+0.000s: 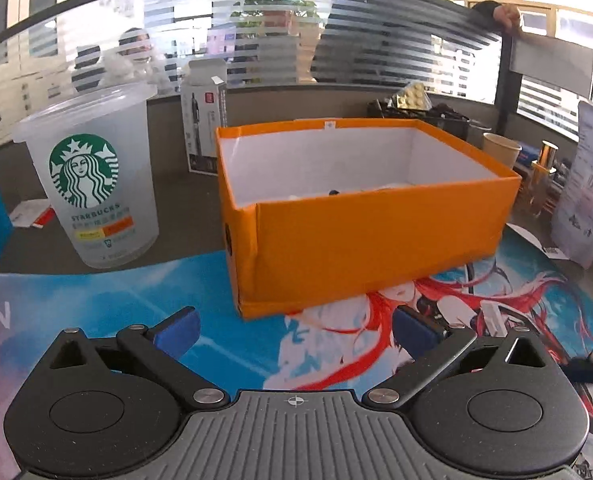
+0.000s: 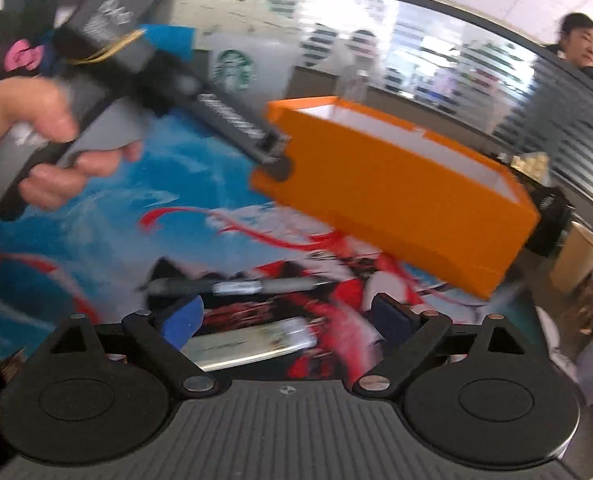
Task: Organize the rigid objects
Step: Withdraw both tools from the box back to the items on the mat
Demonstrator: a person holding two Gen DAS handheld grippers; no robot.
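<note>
Both tools are spread apart, nothing gripped. The orange box [image 1: 360, 216] is seen just ahead of the left tool [image 1: 294, 330]; a pen [image 2: 236, 286], blurred, lies just ahead of the right tool [image 2: 286, 316], with what may be a phone [image 2: 252, 342] between its fingers.

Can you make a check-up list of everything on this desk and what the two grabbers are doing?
Surface: picture mat on a grey desk.
Job's things: orange box open; pen and phone on the mat.
Clutter: Starbucks cup, pen carton, paper cup.
Grippers: left gripper open, holding nothing; right gripper open above the phone.
Cables: nothing seen.
Surroundings: glass partition, people behind it.
</note>
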